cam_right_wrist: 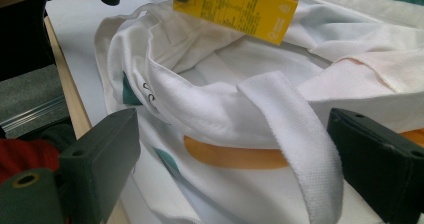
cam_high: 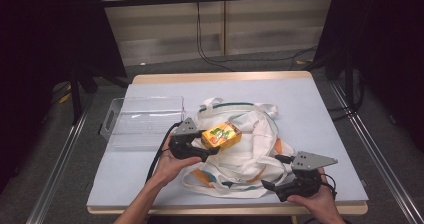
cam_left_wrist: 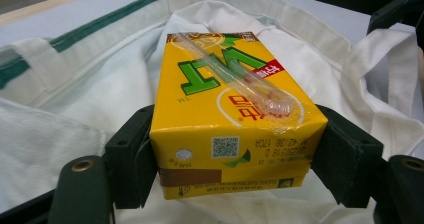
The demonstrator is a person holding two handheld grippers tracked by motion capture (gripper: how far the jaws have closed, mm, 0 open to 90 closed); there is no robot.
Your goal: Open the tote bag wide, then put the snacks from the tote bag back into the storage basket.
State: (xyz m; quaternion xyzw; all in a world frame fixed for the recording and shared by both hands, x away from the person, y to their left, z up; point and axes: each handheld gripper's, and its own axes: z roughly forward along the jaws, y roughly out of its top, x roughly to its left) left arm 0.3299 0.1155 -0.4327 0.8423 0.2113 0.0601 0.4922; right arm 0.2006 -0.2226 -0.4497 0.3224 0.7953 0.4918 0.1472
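While left claw [cam_left_wrist: 235, 169] clamps yellow juice carton [cam_left_wrist: 230, 119], right claw [cam_right_wrist: 240, 159] gapes wide, pale blue table [cam_high: 310, 114], dark curtains

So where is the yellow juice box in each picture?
High view: juice box at the middle, in the left hand-held gripper, above the white bag.
Left gripper view: centre, clamped between the jaws.
Right gripper view: top edge, over the bag.
Shared landmark: the bag.

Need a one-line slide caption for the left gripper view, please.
Left tongs clamp a yellow juice carton, straw on top, above the white tote bag.
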